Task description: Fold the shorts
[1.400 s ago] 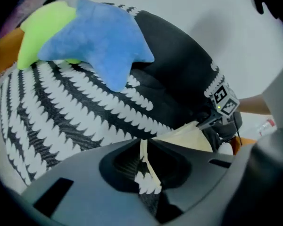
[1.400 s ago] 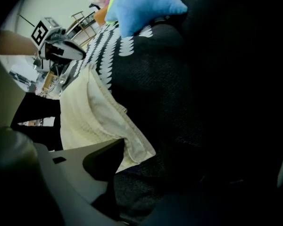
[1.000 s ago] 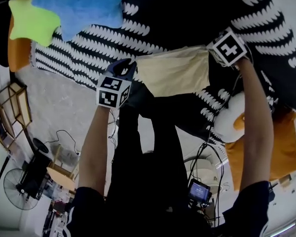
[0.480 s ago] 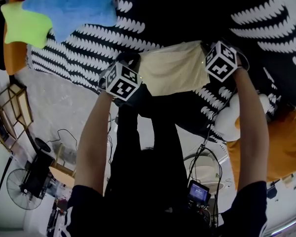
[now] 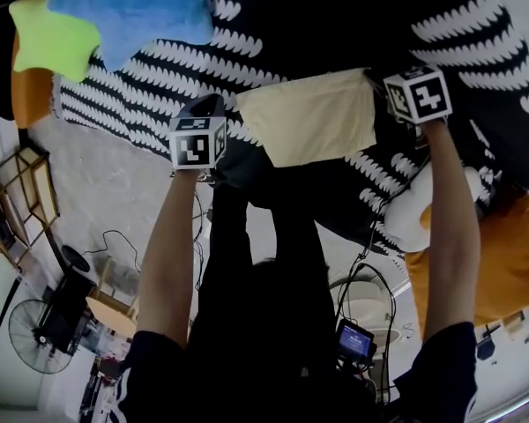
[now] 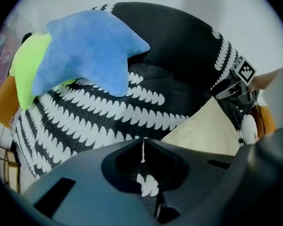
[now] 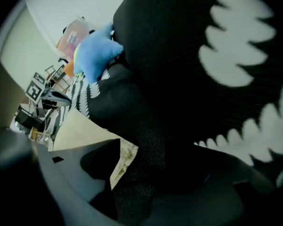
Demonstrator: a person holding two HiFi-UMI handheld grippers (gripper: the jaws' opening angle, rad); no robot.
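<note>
Now the shorts [image 5: 309,117] are laid down, one fold seemingly done; the right gripper [image 5: 381,79] was just opened around their edge, and the left gripper [image 5: 210,106] is clenched, empty.

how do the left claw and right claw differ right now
The left claw is shut with nothing in it; the right claw is open, its jaws having just been opening. The left claw sits over the patterned bedspread, beside the shorts; the right claw has the shorts' edge lying loose between its jaws. Both point down at the bedspread.
</note>
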